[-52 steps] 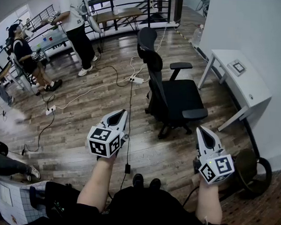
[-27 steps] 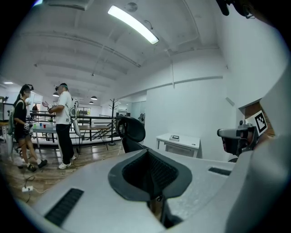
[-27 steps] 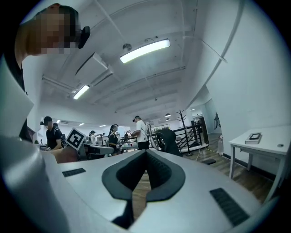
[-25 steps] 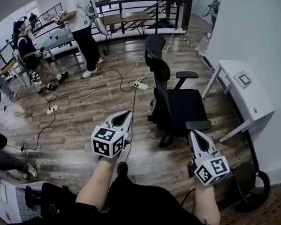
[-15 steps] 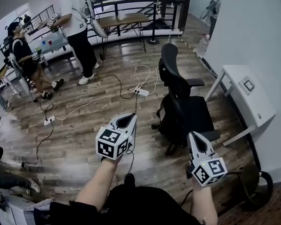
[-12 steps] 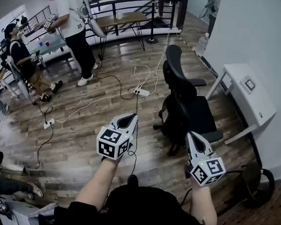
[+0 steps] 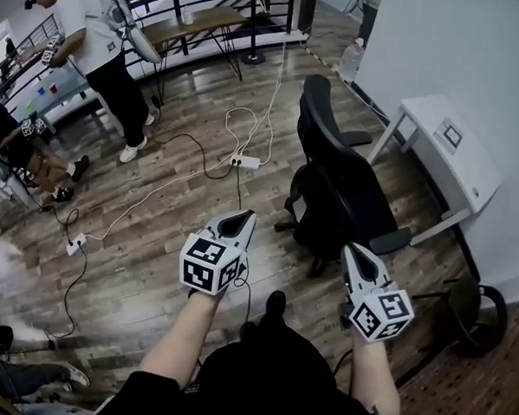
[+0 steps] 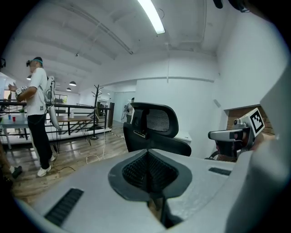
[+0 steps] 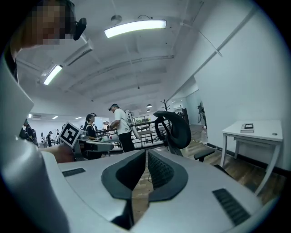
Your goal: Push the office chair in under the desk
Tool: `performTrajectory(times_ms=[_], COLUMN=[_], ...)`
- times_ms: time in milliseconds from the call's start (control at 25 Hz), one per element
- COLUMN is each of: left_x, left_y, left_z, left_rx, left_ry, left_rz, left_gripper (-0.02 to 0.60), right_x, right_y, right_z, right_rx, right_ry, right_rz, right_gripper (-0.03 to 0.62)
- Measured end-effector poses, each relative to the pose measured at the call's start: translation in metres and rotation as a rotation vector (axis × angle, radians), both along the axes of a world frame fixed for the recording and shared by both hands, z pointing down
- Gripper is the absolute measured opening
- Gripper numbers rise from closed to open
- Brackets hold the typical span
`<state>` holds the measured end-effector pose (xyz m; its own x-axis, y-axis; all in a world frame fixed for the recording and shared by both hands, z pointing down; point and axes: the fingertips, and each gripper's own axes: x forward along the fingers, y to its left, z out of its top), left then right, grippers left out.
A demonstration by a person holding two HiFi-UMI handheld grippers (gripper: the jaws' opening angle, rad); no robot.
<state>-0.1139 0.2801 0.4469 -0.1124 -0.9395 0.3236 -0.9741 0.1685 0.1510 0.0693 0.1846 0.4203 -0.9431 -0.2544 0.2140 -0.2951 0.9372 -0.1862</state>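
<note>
The left gripper (image 7: 240, 219) and right gripper (image 7: 354, 251), each with jaws together on nothing, have drawn nearer the black mesh-backed office chair (image 7: 334, 184), which stands untouched beside the white rectangular desk (image 7: 441, 142), so pushing likely comes next.

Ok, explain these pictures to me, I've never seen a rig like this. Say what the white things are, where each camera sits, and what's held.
No robot: a person holds a two-jaw tool in each hand, the left gripper and the right gripper; the patterned cubes belong to them. One picture comes from a camera on the person's head, looking down. The other two cameras ride on the grippers and look along their jaws. Both pairs are closed on nothing. Ahead, a black office chair stands on the wooden floor near a white desk, not under it.
</note>
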Motion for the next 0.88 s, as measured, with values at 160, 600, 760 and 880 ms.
performTrajectory(times_ms=[160, 600, 760, 880], left_x=[-0.011, -0.069, -0.074, -0.08], left_y=[-0.025, -0.137, -0.175, -0.193], left_z=[0.01, 0.01, 0.005, 0.007], left_rx=[-0.013, -0.034, -0.027, -0.031], left_ry=[0.005, -0.021, -0.039, -0.033], left_rz=[0.029, 0.07, 0.108, 0.153], left_gripper=[0.006, 0.008, 0.008, 0.008], right_x=[-0.012, -0.05, -0.06, -0.067], right_y=[-0.026, -0.114, -0.14, -0.147], right_z=[0.013, 0.007, 0.002, 0.005], right_rx=[0.043, 0.06, 0.058, 0.041], right_ry=[0.054, 0.029, 0.008, 0.021], right_rz=[0.023, 0.082, 0.098, 0.134], right_gripper=[0.088, 0.129, 0.112, 0.108])
